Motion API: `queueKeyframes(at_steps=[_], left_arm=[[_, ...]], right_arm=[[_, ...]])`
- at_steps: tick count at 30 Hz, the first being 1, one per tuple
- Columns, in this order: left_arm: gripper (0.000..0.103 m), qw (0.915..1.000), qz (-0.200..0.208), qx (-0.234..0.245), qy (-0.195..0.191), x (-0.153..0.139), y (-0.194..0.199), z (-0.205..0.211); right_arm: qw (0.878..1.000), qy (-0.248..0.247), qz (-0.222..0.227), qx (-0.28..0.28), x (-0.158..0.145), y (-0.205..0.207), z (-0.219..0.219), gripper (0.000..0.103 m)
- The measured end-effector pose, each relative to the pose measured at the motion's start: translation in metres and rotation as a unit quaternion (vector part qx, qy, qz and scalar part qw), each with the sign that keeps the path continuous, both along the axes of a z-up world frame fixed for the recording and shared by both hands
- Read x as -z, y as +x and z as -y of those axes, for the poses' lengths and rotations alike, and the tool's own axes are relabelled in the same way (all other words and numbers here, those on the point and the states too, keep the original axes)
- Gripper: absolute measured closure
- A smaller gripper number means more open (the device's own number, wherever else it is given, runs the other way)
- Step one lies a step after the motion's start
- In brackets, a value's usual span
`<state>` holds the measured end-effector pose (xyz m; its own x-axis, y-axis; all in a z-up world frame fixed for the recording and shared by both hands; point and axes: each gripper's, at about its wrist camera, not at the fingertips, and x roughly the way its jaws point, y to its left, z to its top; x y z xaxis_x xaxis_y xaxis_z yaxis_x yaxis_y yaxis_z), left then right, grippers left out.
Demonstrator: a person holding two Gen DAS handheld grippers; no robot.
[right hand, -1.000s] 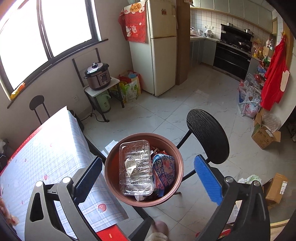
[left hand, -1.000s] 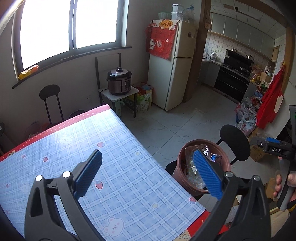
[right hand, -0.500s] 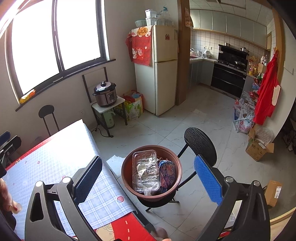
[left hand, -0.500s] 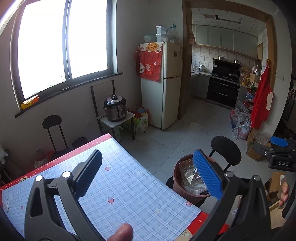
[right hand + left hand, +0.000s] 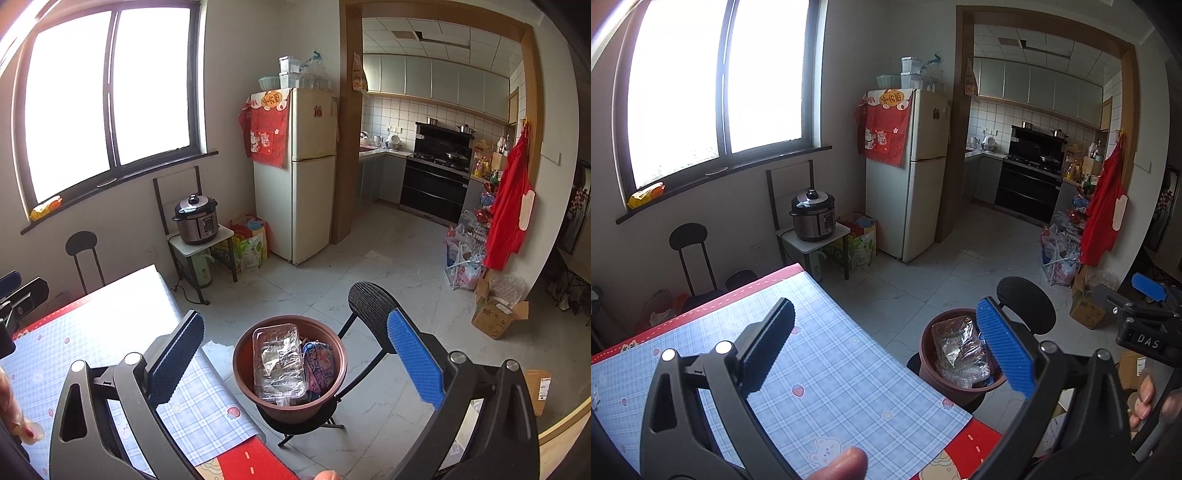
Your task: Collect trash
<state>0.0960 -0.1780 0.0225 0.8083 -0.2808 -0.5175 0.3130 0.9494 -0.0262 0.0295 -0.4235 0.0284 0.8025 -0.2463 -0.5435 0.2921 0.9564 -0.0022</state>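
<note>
A brown round bin (image 5: 243,373) (image 5: 929,363) stands on a black chair seat beside the table corner. Inside it lie a clear plastic tray (image 5: 279,360) (image 5: 958,350) and a colourful snack wrapper (image 5: 320,365). My left gripper (image 5: 886,349) is open and empty, raised over the blue checked tablecloth (image 5: 827,376). My right gripper (image 5: 295,360) is open and empty too, held high above the bin. The right gripper's body (image 5: 1141,321) also shows at the right edge of the left wrist view, held by a hand (image 5: 1145,398).
A black chair back (image 5: 369,306) rises behind the bin. A pressure cooker (image 5: 195,219) sits on a small stand by the wall, next to a white fridge (image 5: 295,177). Cardboard boxes (image 5: 498,314) and bags (image 5: 461,258) lie on the tiled floor at right.
Both grippers have risen and pulled back from the bin, which now looks smaller and lower in both views. Both stayed open and empty.
</note>
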Motion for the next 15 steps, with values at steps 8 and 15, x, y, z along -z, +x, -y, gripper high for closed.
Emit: queueKeyframes(at_steps=[8, 15], left_arm=[[0.006, 1.0, -0.006, 0.006, 0.004, 0.0007, 0.0007, 0.0047], [0.006, 0.9999, -0.009, 0.004, 0.005, 0.001, 0.0017, 0.0045]], right_arm=[[1.0, 0.0, -0.004, 0.004, 0.0027, 0.001, 0.0002, 0.006], [1.0, 0.003, -0.007, 0.006, 0.0034, 0.0021, 0.0016, 0.006]])
